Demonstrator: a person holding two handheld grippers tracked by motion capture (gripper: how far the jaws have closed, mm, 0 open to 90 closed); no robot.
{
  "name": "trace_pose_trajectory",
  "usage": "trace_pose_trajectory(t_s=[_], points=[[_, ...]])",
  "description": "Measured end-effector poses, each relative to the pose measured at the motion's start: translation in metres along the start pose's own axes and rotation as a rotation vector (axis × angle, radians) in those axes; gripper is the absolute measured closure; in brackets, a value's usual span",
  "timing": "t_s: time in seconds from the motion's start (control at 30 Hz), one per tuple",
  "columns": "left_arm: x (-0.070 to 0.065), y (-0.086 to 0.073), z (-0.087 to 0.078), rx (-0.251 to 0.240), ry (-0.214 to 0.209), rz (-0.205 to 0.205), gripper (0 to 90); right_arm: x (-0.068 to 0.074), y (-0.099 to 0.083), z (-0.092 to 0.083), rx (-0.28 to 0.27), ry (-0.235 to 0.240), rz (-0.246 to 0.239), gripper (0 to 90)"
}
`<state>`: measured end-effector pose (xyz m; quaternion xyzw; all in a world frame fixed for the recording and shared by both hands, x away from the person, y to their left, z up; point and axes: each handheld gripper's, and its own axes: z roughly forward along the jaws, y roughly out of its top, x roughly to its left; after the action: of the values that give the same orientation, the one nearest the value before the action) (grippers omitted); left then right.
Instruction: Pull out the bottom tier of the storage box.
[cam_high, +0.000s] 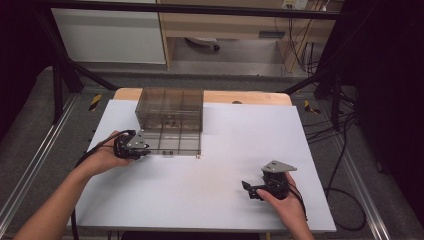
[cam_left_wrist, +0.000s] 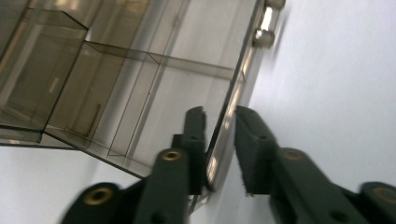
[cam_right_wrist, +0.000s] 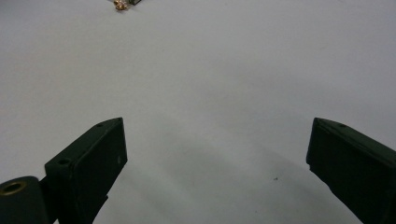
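A smoky clear plastic box (cam_high: 170, 120) with inner compartments stands at the back left of the white table top (cam_high: 225, 150). My left gripper (cam_high: 145, 150) is at its front left corner. In the left gripper view the jaws (cam_left_wrist: 219, 112) straddle the box's thin front panel (cam_left_wrist: 233, 93); one pad lies against it, while a sliver of white shows between the panel and the other pad. Two metal knobs (cam_left_wrist: 264, 37) sit farther along that panel. My right gripper (cam_high: 248, 189) rests near the front right of the table. Its jaws (cam_right_wrist: 217, 135) stand wide apart over bare white surface.
Black frame struts (cam_high: 60, 75) rise behind the table on both sides. Cables (cam_high: 345, 150) trail on the floor to the right. A strip of wooden table edge (cam_high: 250, 97) shows behind the white top. A small brass fitting (cam_right_wrist: 119, 3) of the box sits far ahead of the right jaws.
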<state>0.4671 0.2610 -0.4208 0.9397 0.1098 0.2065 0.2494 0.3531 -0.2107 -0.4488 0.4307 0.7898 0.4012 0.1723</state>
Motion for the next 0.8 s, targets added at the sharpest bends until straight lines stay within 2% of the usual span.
trace_pose_trajectory(t_s=[0.03, 0.07, 0.1, 0.13, 0.17, 0.2, 0.23, 0.27, 0.37, 0.5, 0.63, 0.67, 0.7, 0.8], points=[[-0.002, 0.000, -0.001, -0.016, 0.017, -0.019, 65.6, 0.000, 0.000, 0.000, 0.000, 0.000, 0.000, 5.7], [-0.006, 0.001, -0.004, -0.058, 0.039, -0.044, 63.5, 0.000, 0.000, 0.000, 0.000, 0.000, 0.000, 5.7], [-0.006, 0.001, -0.004, -0.058, 0.039, -0.044, 59.8, 0.000, 0.000, 0.000, -0.001, 0.000, 0.000, 5.7], [-0.011, 0.003, -0.008, -0.098, 0.074, -0.080, 55.4, 0.000, 0.000, 0.000, -0.001, 0.001, -0.001, 5.7], [-0.011, 0.003, -0.008, -0.098, 0.074, -0.080, 50.6, 0.000, 0.000, 0.000, -0.001, 0.001, -0.001, 5.7], [-0.014, 0.004, -0.010, -0.114, 0.091, -0.100, 50.6, 0.000, 0.000, 0.000, 0.000, 0.001, -0.003, 5.7], [-0.019, 0.007, -0.014, -0.145, 0.119, -0.149, 44.4, 0.000, 0.000, 0.000, 0.000, 0.001, -0.006, 5.7], [-0.019, 0.007, -0.014, -0.145, 0.119, -0.149, 40.7, 0.000, 0.000, 0.000, 0.000, 0.001, -0.006, 5.7], [-0.029, 0.010, -0.021, -0.213, 0.166, -0.247, 35.8, 0.001, 0.001, 0.000, -0.002, 0.000, -0.008, 5.7], [-0.047, 0.015, -0.027, -0.287, 0.201, -0.370, 26.4, 0.001, 0.002, 0.001, -0.004, 0.003, -0.013, 5.7], [-0.069, 0.019, -0.030, -0.337, 0.223, -0.471, 20.2, 0.001, 0.003, 0.002, -0.008, 0.006, -0.024, 5.7], [-0.079, 0.020, -0.032, -0.344, 0.235, -0.515, 16.3, 0.001, 0.004, 0.002, -0.015, 0.008, -0.029, 5.6], [-0.079, 0.020, -0.032, -0.344, 0.235, -0.515, 15.1, 0.001, 0.004, 0.002, -0.015, 0.008, -0.029, 5.6], [-0.092, 0.019, -0.038, -0.362, 0.266, -0.576, 14.6, 0.003, 0.006, 0.001, -0.020, 0.009, -0.032, 5.5]])
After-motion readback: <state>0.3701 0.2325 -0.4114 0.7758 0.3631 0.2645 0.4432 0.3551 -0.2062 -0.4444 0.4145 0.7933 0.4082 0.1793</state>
